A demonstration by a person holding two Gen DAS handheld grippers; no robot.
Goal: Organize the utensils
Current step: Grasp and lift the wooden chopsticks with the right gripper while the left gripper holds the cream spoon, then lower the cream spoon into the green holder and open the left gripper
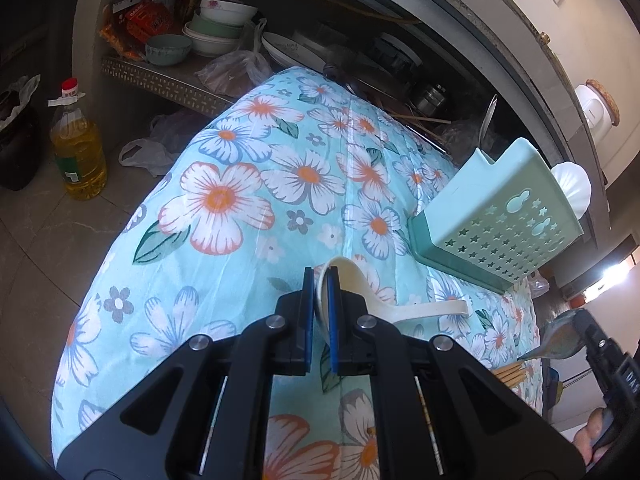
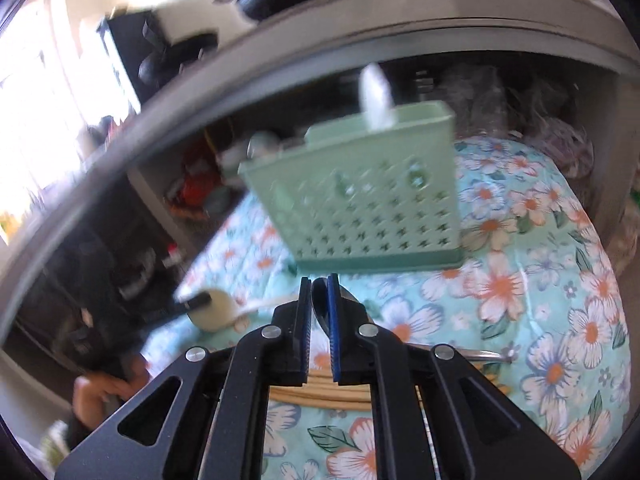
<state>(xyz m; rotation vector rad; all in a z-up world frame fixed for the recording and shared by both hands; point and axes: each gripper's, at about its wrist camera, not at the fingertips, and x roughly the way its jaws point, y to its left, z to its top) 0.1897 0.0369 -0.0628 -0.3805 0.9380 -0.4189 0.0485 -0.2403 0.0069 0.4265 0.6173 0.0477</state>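
One cream ladle-style spoon (image 1: pixel 404 312), one metal spoon (image 1: pixel 556 336), one green perforated utensil caddy (image 1: pixel 496 216), one bundle of wooden chopsticks (image 2: pixel 320 390) (too overlapped to count singly) and one oil bottle (image 1: pixel 78 148).

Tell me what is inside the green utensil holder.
A white utensil sticks out of the top of the green utensil holder, and a metal one rises beside it. Their lower parts, and anything else in there, are hidden by the perforated wall.

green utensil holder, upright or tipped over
Upright. The green utensil holder stands on its darker base on the floral cloth, open top upward, with a white utensil sticking out above the rim.
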